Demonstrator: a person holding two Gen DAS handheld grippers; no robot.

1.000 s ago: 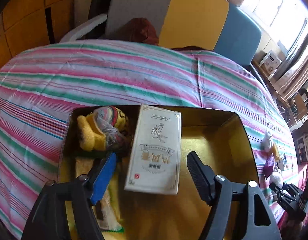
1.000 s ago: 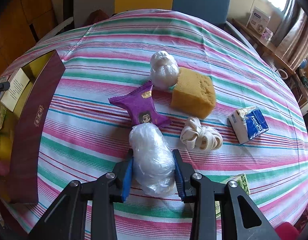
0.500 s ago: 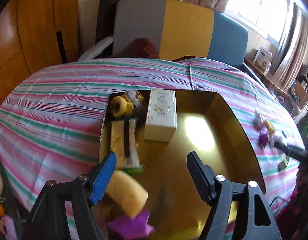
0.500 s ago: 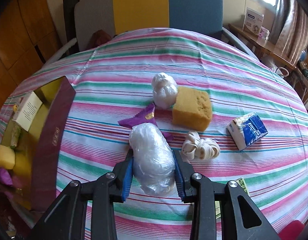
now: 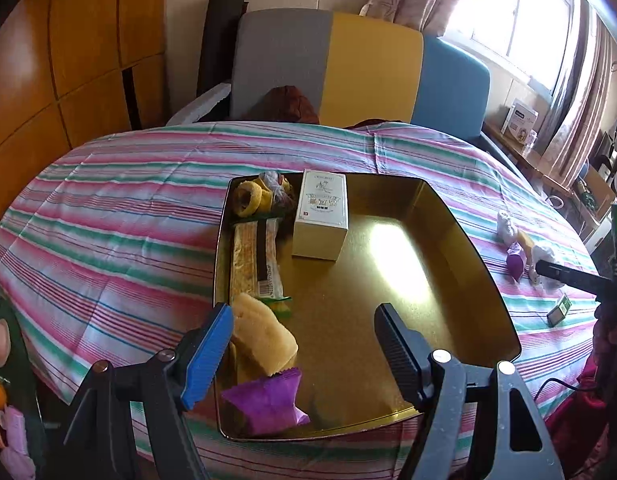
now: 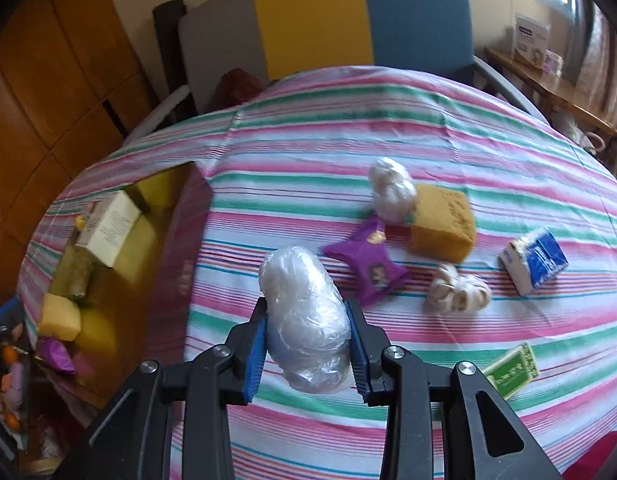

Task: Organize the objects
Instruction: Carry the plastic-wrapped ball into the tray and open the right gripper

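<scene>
My right gripper (image 6: 307, 354) is shut on a clear plastic-wrapped bundle (image 6: 304, 316), held above the striped tablecloth. Behind it lie a purple snack packet (image 6: 368, 266), a yellow sponge (image 6: 442, 228), a second white bundle (image 6: 390, 190), a coil of cream cord (image 6: 460, 294), a blue-white tissue pack (image 6: 534, 266) and a green box (image 6: 510, 370). My left gripper (image 5: 304, 354) hangs open over the near end of the gold tray (image 5: 460, 248). In the tray are a white box (image 5: 322, 214), a long wrapped snack (image 5: 254, 258), a yellow sponge (image 5: 262, 340), a purple packet (image 5: 266, 402) and yellow rings (image 5: 248, 198).
The tray (image 6: 164, 248) stands left of the loose objects, its dark red wall facing them. A grey, yellow and blue sofa (image 5: 360, 68) backs the round table. A wooden side shelf (image 6: 548, 88) with a box runs along the right. Small toys (image 5: 4, 400) lie below the table's left edge.
The left gripper has drawn back from the tray and risen, still open, bringing the whole tray into view. The right gripper has lifted the plastic bundle off the cloth and swung toward the tray.
</scene>
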